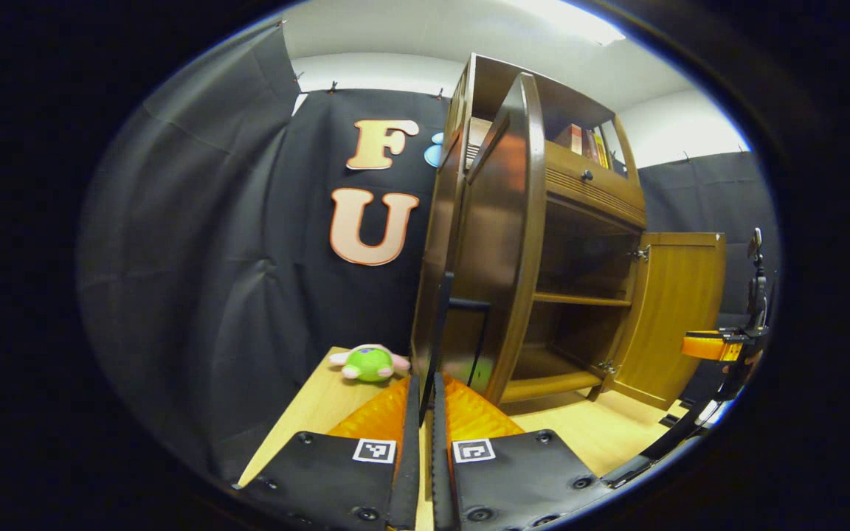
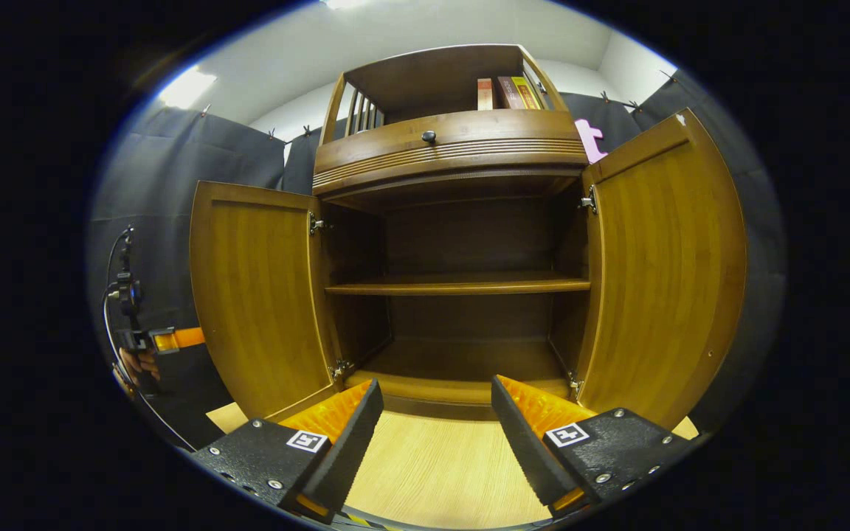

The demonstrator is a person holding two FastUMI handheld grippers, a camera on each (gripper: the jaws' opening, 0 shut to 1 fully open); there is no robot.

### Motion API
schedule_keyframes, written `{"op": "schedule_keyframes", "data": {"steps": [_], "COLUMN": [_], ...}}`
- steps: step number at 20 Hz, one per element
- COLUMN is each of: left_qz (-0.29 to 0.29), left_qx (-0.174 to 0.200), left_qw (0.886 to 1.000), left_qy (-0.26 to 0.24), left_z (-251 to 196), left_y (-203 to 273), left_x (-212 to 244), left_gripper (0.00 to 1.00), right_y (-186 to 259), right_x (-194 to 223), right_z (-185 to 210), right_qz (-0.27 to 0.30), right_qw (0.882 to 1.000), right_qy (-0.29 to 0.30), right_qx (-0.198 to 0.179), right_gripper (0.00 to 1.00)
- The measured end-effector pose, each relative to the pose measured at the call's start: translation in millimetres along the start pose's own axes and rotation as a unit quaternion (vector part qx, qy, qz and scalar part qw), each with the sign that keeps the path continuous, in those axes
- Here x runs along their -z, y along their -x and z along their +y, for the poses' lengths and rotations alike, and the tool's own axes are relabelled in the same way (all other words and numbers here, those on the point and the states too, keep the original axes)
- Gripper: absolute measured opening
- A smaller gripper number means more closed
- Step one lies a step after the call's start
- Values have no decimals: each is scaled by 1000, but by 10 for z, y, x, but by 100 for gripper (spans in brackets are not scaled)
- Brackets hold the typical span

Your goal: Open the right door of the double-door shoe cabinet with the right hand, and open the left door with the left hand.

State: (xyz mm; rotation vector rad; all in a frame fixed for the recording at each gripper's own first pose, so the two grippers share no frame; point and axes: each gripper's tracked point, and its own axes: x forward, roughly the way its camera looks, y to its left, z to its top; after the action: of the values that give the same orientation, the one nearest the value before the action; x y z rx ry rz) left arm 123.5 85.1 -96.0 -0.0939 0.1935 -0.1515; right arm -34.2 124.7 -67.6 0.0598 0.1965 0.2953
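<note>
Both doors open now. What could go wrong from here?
1. The left gripper is shut on the thin black handle of the brown wooden left door; pulling away before releasing would likely drag the door.
2. A green plush toy lies on the light wooden tabletop behind that door; swinging wider may knock it.
3. The right gripper is open, so the brown wooden right door stands free and might swing back.

A pale wooden table carries the shoe cabinet and a green plush toy.
</note>
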Motion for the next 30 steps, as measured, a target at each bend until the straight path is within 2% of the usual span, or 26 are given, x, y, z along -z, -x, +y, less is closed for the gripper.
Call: {"op": "schedule_keyframes", "data": {"steps": [1, 2, 3, 5, 8, 14, 15, 16, 18, 19, 20, 21, 22, 25, 30], "left_qz": [-1, -7, -18, -62, -112, -94, -89, -84, -83, -84, -86, -86, -83, -82, -69], "left_qx": [-20, -34, -35, -24, -15, -27, -32, -39, -40, -23, -18, -21, -18, -19, -53], "left_qw": [1000, 999, 999, 998, 994, 995, 995, 995, 996, 996, 996, 996, 996, 996, 996], "left_qy": [-3, -1, 2, -2, -5, -36, -35, -31, -14, 0, 5, -2, -14, -37, -24], "left_z": [15, -21, -139, -475, -999, -1894, -2009, -2087, -2247, -2380, -2478, -2502, -2555, -2630, -2497], "left_y": [142, 278, 385, 479, 287, -252, -335, -408, -486, -514, -509, -529, -532, -522, -535], "left_x": [-22, -91, -217, -600, -1021, -758, -660, -561, -371, -281, -219, -187, -171, -193, -149], "left_gripper": [13, 0, 8, 8, 7, 8, 8, 14, 12, 13, 25, 26, 41, 64, 100], "right_y": [-5, -19, -21, -9, 36, 270, 300, 335, 388, 404, 416, 433, 444, 425, 345], "right_x": [6, 1, -7, -18, -21, -196, -210, -229, -248, -248, -251, -256, -261, -233, -171], "right_z": [-48, -96, -129, -161, -318, -911, -994, -1053, -1146, -1195, -1234, -1279, -1303, -1361, -1304], "right_qz": [0, -1, -2, -3, 2, -19, -21, -23, -28, -30, -31, -32, -33, -32, -28], "right_qw": [1000, 1000, 1000, 1000, 1000, 999, 999, 999, 998, 998, 998, 998, 998, 998, 999], "right_qy": [1, 2, -2, -14, -10, -3, -3, -3, -6, -7, -6, -3, 1, 2, -6], "right_qx": [5, 8, 8, 1, 0, 38, 44, 48, 52, 54, 57, 60, 60, 56, 40], "right_gripper": [92, 92, 90, 92, 92, 92, 92, 92, 92, 92, 92, 92, 92, 92, 92]}}
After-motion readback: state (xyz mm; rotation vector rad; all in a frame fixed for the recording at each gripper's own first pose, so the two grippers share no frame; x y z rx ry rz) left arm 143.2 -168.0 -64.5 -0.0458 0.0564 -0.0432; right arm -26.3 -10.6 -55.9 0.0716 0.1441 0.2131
